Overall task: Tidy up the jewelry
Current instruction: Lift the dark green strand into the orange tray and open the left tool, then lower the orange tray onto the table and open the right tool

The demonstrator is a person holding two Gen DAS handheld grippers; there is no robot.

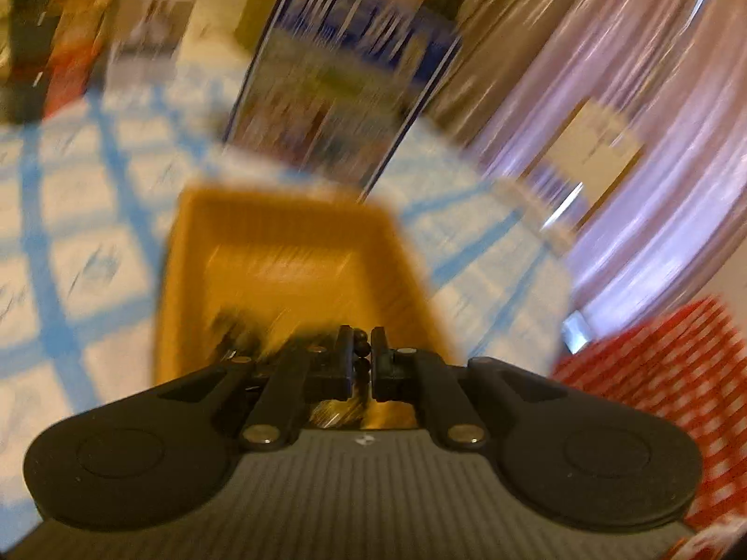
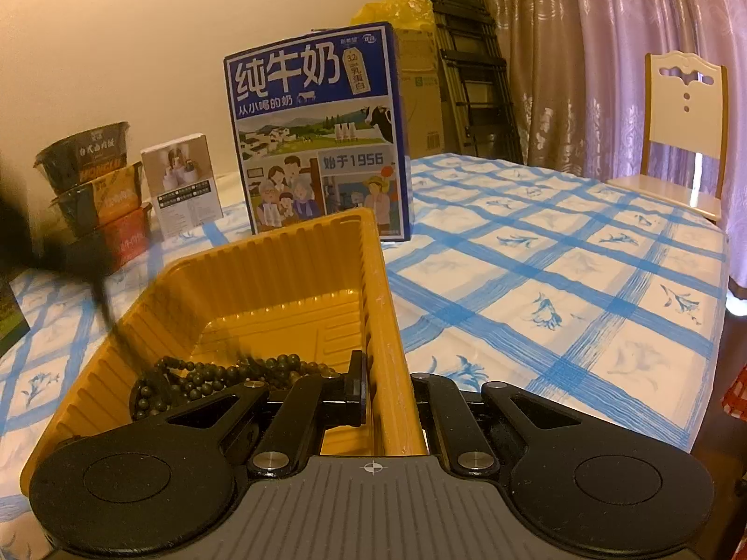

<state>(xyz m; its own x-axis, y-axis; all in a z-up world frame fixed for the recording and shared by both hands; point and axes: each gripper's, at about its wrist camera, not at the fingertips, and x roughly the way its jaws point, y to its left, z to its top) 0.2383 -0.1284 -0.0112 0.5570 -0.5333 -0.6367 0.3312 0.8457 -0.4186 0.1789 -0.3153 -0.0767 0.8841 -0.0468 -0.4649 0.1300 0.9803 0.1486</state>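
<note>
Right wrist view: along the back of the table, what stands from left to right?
Stack of three dark instant-food bowls → small white printed box → tall blue milk carton box → white wooden chair beyond the blue-checked tablecloth.

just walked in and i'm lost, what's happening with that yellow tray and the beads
A person with a gripper in each hand is sorting jewelry into a yellow plastic tray on the blue-checked tablecloth. The right gripper is clamped on the tray's right wall, steadying it. The left gripper is nearly closed on a few dark beads above the tray; its view is blurred by motion. A strand of dark beads already lies in the tray's near end. A blue milk carton stands behind.
</note>
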